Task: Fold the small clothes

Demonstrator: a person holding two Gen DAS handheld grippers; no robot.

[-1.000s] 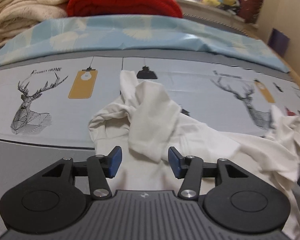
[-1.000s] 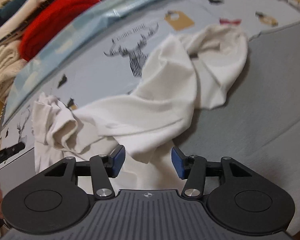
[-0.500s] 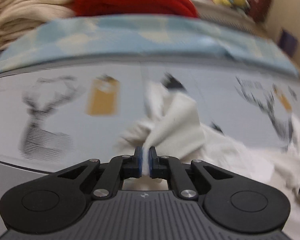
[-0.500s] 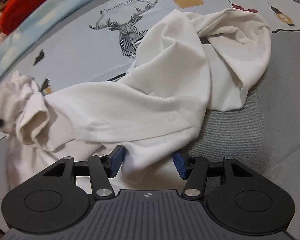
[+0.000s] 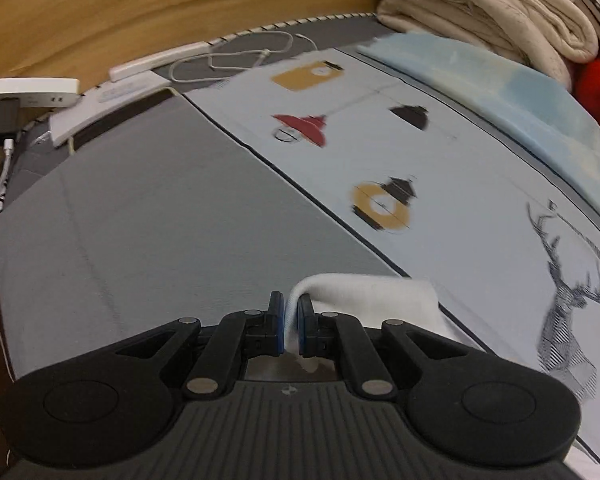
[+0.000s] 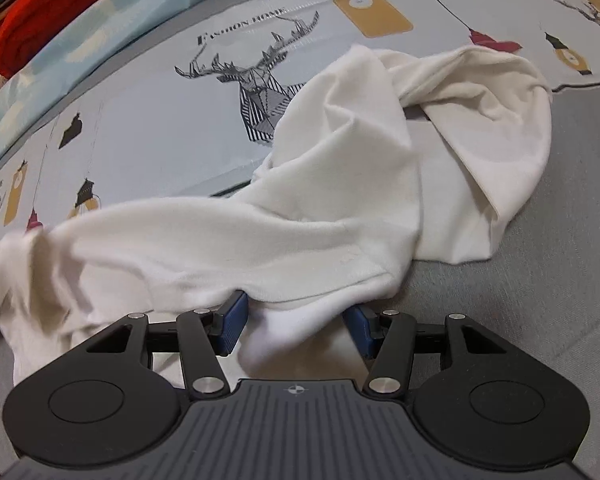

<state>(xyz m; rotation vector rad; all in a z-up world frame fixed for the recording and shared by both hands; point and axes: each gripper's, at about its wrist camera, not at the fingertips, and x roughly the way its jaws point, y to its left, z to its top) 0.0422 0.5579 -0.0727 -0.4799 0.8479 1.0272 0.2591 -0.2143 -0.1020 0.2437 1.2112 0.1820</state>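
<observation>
A crumpled white garment (image 6: 340, 184) lies across the printed bedsheet (image 6: 148, 120) and the grey bed cover (image 6: 560, 280). My right gripper (image 6: 296, 324) sits low over its near hem; the jaws are closing, with a fold of the cloth between the blue pads (image 6: 231, 320), which do not press on it. In the left wrist view my left gripper (image 5: 290, 322) is shut on a corner of the white garment (image 5: 364, 292), which trails off to the right over the grey cover (image 5: 160, 220).
A wooden headboard (image 5: 140, 12) runs behind the bed, with a white power strip (image 5: 24, 90), a flat white device (image 5: 100, 114) and a looped cable (image 5: 236, 58) along it. Folded cream blankets (image 5: 492, 12), a red blanket (image 6: 48, 12) and a pale blue cover (image 5: 520, 92) are stacked at the bed's far side.
My left gripper shut on a garment corner, then swung away sideways and rolled, dragging the cloth. The garment stretched out leftward in the right wrist view; the right gripper sank closer onto the hem.
</observation>
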